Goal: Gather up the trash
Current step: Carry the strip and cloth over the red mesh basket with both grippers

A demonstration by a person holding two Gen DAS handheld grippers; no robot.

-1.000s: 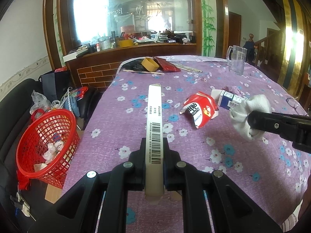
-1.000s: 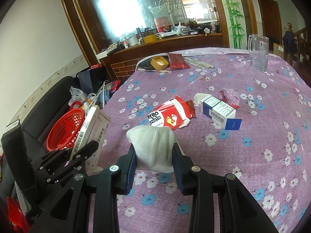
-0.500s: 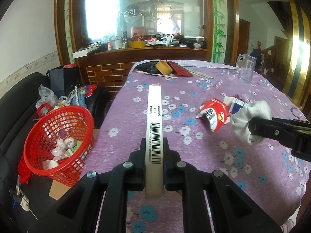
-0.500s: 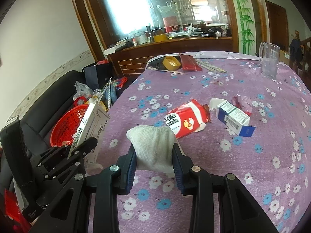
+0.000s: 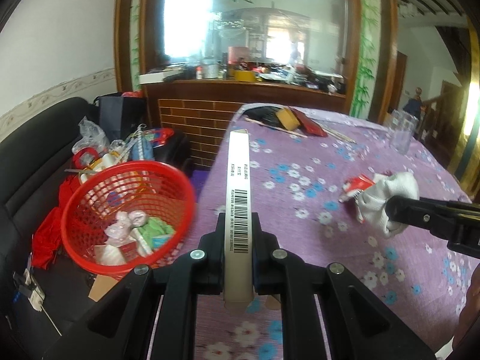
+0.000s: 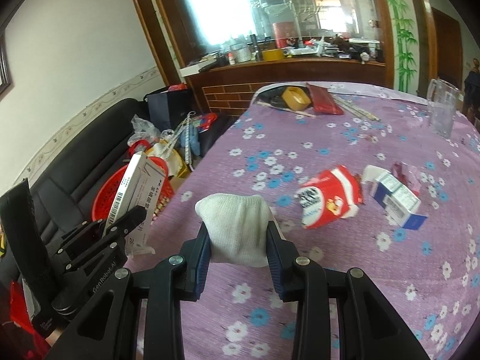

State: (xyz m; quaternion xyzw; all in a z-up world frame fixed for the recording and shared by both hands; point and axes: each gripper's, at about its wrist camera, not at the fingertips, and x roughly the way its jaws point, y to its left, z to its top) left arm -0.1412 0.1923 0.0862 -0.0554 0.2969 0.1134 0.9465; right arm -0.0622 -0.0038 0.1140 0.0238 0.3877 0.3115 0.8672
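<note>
My left gripper (image 5: 238,237) is shut on a flat white box with a barcode (image 5: 238,192), held edge-up over the table's left edge; it also shows in the right wrist view (image 6: 135,192). My right gripper (image 6: 238,240) is shut on a crumpled white cloth (image 6: 237,225), also seen in the left wrist view (image 5: 387,201). A red mesh basket (image 5: 99,180) with several bits of trash sits on the black sofa, left of the table. A torn red carton (image 6: 327,198) and a blue-and-white box (image 6: 396,198) lie on the purple flowered tablecloth (image 6: 300,138).
A glass mug (image 6: 442,109) stands at the far right of the table. A tape roll (image 6: 297,97), a red pouch (image 6: 324,100) and sticks lie at the far end. Bags and clutter (image 5: 132,147) sit on the sofa behind the basket. A wooden counter (image 5: 246,90) stands beyond.
Both grippers have moved left toward the table's left edge with their loads. The red basket now looks closer and larger beside the left gripper.
</note>
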